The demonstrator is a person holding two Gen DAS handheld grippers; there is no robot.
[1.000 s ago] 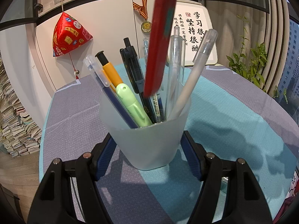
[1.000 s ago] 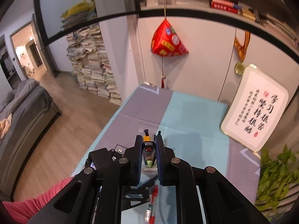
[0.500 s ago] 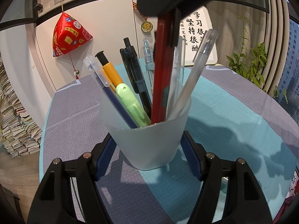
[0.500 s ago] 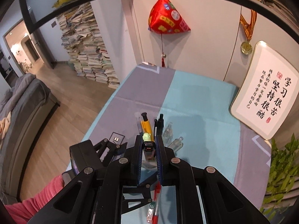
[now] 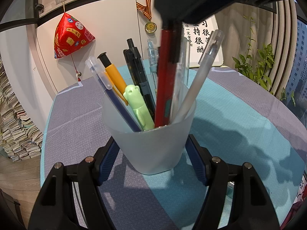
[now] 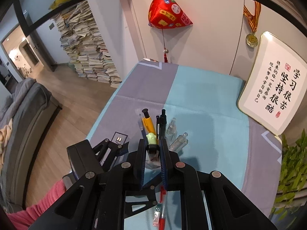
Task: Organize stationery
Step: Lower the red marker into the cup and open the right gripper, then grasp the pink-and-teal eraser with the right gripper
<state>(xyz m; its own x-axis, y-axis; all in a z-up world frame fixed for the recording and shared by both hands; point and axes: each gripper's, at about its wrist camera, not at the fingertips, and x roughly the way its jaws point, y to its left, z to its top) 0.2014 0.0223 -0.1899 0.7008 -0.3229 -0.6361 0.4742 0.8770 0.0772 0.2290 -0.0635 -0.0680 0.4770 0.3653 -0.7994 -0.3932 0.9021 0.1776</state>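
A frosted plastic cup [image 5: 149, 143] stands on the table with my left gripper [image 5: 151, 159] shut on it, its blue pads against both sides. Several pens lean in it: an orange one [image 5: 115, 74], a green figure-shaped one [image 5: 138, 107], a black one [image 5: 138, 71] and clear ones [image 5: 201, 72]. A red pen [image 5: 165, 80] stands in the cup, its lower end below the rim. My right gripper [image 5: 171, 38] comes down from above and is shut on the red pen's top end [image 6: 152, 151], seen between its pads [image 6: 152, 145].
The tablecloth [image 5: 239, 115] is teal and grey. A framed calligraphy board [image 6: 272, 88] leans at the far right, with a plant [image 5: 257, 63] beside it. Another red pen [image 6: 163, 212] lies on the table under my right gripper. Book stacks [image 6: 90, 53] stand on the floor at the left.
My right gripper has come down into the left wrist view, and the red pen has sunk deeper into the cup. The left gripper and the cup have stayed still.
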